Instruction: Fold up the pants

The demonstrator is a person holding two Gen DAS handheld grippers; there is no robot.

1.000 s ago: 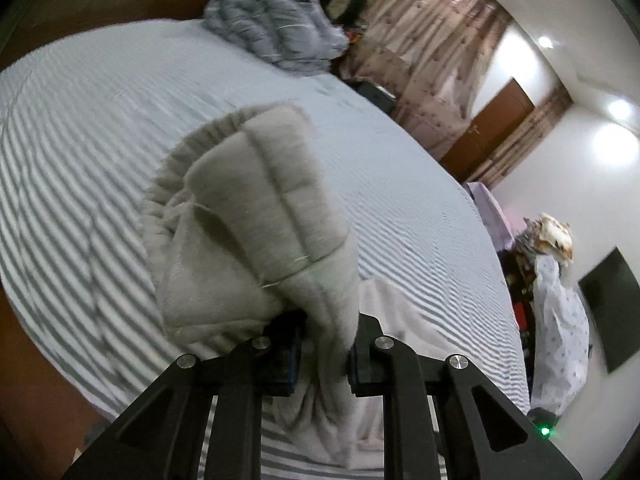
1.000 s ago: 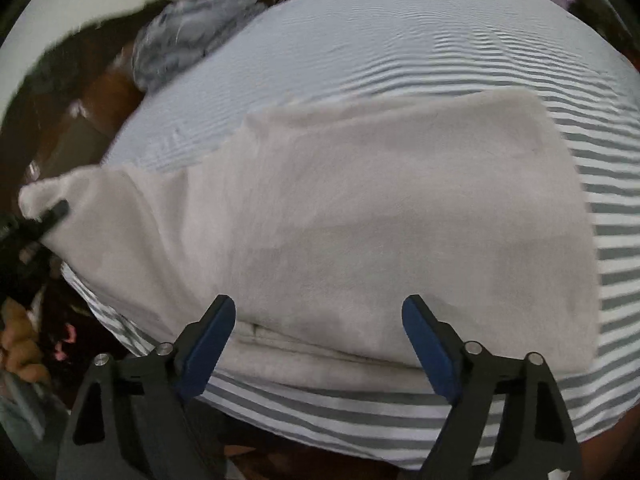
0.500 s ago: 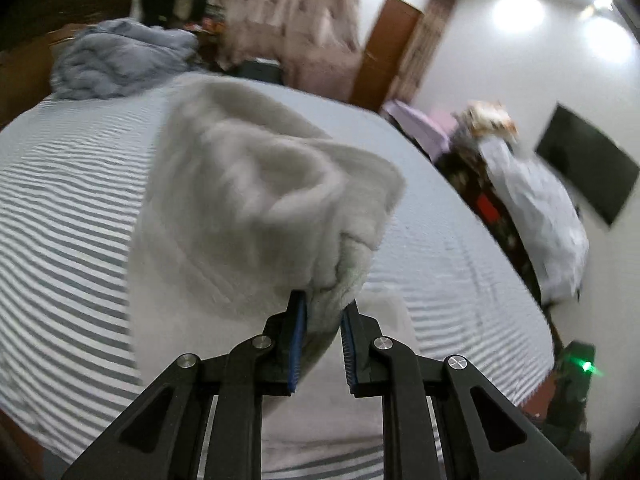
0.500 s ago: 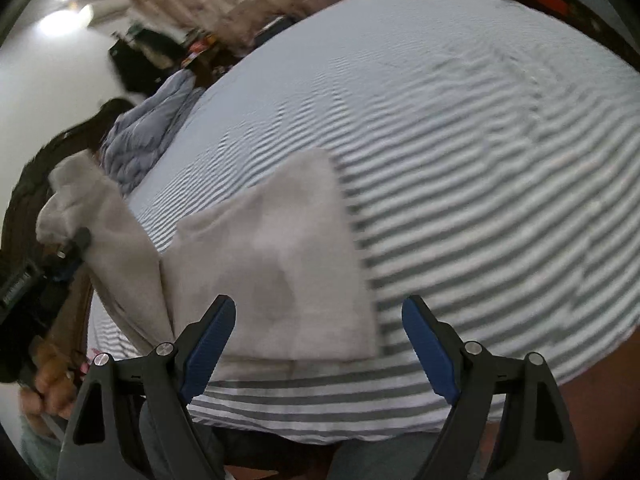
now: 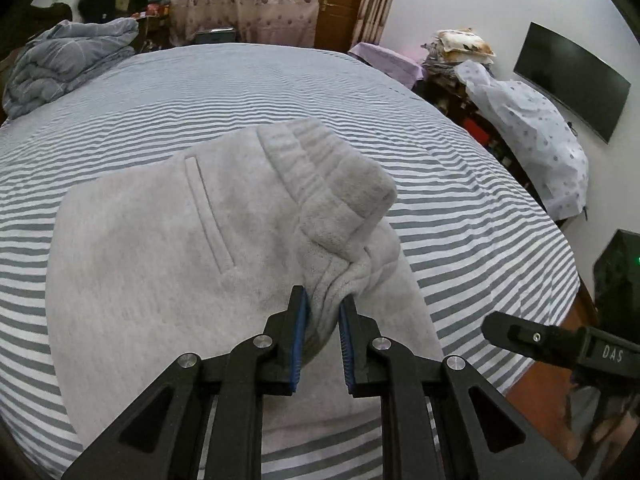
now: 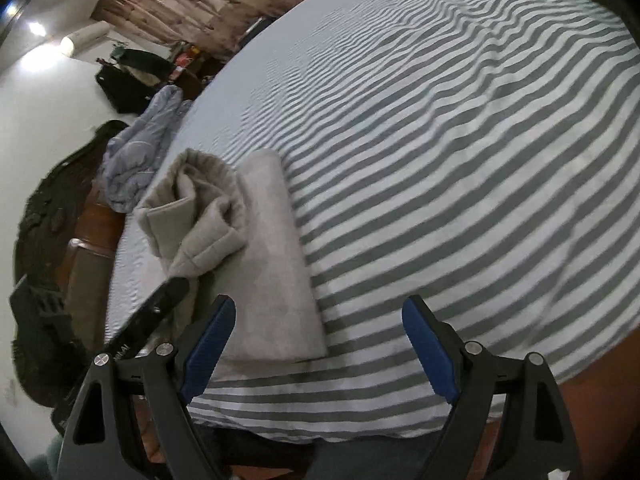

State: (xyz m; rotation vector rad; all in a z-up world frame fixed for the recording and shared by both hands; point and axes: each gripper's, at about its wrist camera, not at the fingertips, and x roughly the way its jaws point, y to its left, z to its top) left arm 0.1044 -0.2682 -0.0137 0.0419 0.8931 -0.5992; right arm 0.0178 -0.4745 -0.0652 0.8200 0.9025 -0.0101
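Light grey fleece pants (image 5: 160,264) lie folded on the striped bed (image 5: 460,208). My left gripper (image 5: 323,300) is shut on a bunch of fabric just below the ribbed waistband (image 5: 332,172), which stands lifted and curled over the folded part. In the right wrist view the pants (image 6: 276,272) sit at the lower left, with the held waistband end (image 6: 192,216) bunched above the left gripper's finger (image 6: 160,304). My right gripper (image 6: 320,300) hangs open over the bed's near edge, by the pants' near corner, nothing between its pads. Its black finger (image 5: 552,338) shows at the right of the left wrist view.
A crumpled blue-grey quilt (image 5: 68,64) lies at the bed's far left corner. Beyond the bed's right side stand a pile under a dotted cloth (image 5: 532,136) and a wall-mounted TV (image 5: 572,96). Curtains (image 5: 240,0) and a door (image 5: 340,0) are at the back.
The left gripper carried the waistband end across over the folded pants and rolled level. The right gripper swung right, off the pants toward the bare striped sheet, staying open.
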